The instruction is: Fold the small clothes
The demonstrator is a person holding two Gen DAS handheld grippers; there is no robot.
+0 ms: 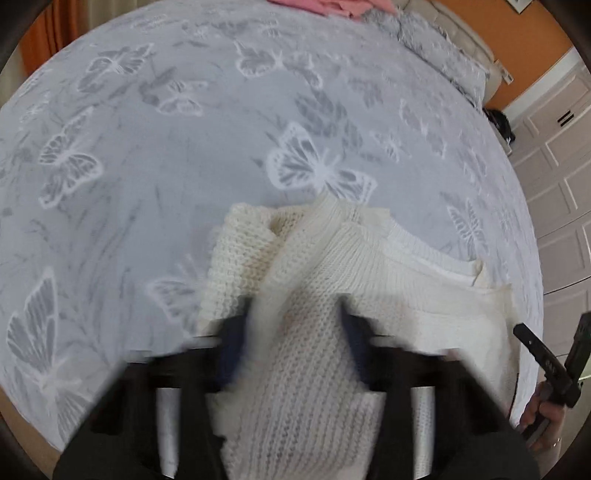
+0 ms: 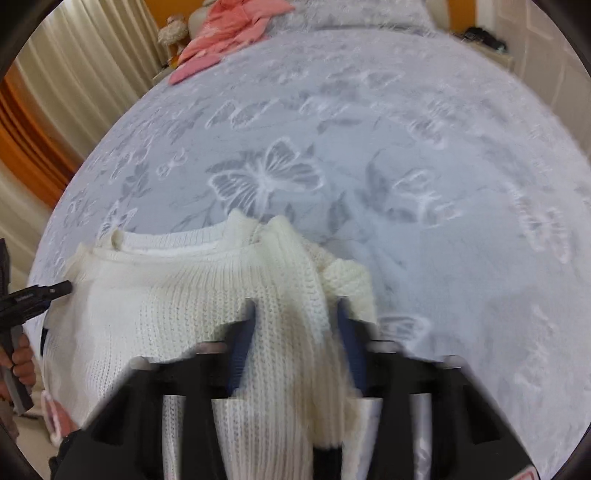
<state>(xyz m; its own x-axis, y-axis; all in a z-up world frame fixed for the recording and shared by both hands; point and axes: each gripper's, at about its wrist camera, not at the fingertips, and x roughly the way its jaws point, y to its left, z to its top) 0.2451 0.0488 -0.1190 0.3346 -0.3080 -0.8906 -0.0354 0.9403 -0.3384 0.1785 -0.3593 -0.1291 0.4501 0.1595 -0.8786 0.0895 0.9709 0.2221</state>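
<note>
A cream knitted sweater [image 1: 369,280] lies at the near edge of the bed, its ribbed neckline facing away from me. My left gripper [image 1: 295,317] is shut on the sweater's left shoulder, with knit bunched between its blue pads [image 1: 232,350]. My right gripper [image 2: 295,317] is shut on the right shoulder of the same sweater [image 2: 166,295], knit bunched between its blue pads [image 2: 351,350]. A sleeve is folded beside each grip. Each gripper shows at the edge of the other's view: the right one [image 1: 546,362] and the left one [image 2: 33,295].
The bed [image 1: 221,147] is covered with a grey bedspread with white butterflies. Pink clothes [image 2: 229,33] lie at its far end near the pillows. Cream curtains [image 2: 81,74] hang on the left and a white panelled wardrobe [image 1: 554,177] stands on the right.
</note>
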